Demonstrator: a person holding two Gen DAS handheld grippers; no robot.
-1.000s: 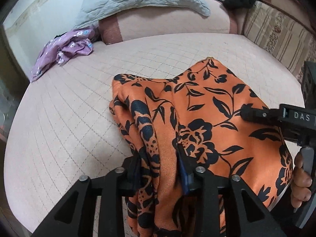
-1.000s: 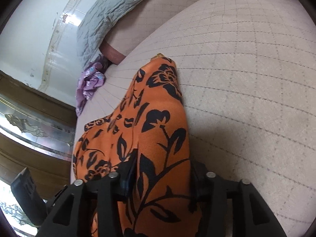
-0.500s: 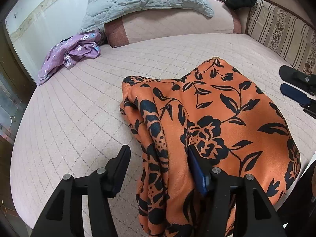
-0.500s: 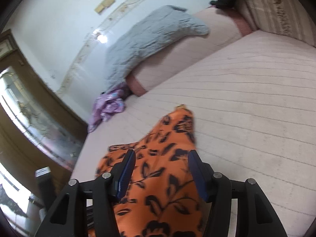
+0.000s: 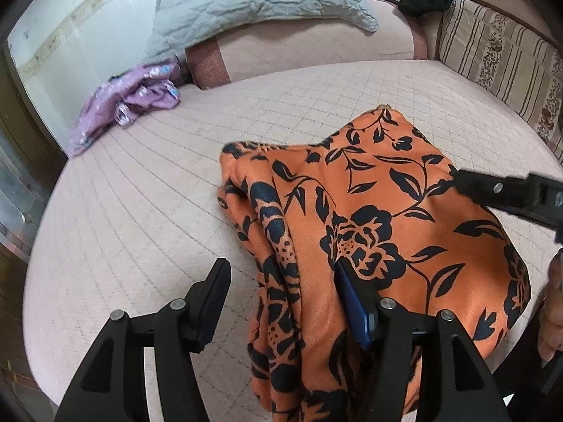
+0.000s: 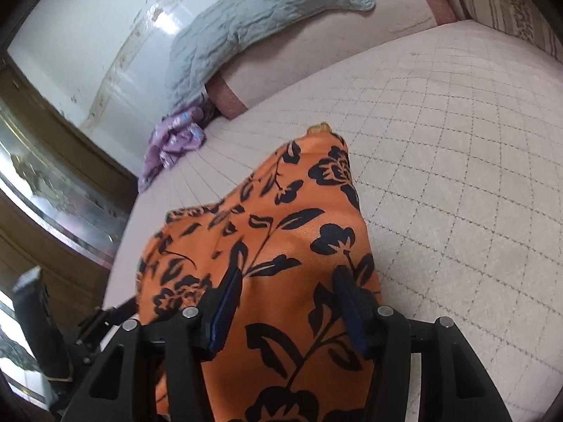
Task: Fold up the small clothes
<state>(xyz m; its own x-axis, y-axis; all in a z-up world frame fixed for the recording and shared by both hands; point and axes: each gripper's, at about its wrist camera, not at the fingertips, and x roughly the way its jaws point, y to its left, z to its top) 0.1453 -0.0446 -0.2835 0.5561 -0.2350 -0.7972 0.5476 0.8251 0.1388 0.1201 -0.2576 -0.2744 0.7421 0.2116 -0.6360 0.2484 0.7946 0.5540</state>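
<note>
Orange floral garment (image 5: 380, 218) lies folded at the near edge of the bed (image 5: 140, 211), one end hanging over that edge — black flowers and leaves all over it. Left tool (image 5: 281, 281) stands wide apart: its left finger over bare quilted cover, its blue-padded right finger (image 5: 352, 302) touching the cloth, a bunched fold lying between the two. Right tool (image 6: 286, 290) is apart as well, both blue pads (image 6: 228, 299) set on the fabric's top face, gripping nothing. No writing legible anywhere. At the bed's far left corner — a crumpled purple garment (image 5: 123, 105); behind it a grey quilted pillow (image 5: 253, 3) on the pink bolster (image 5: 309, 45).
</note>
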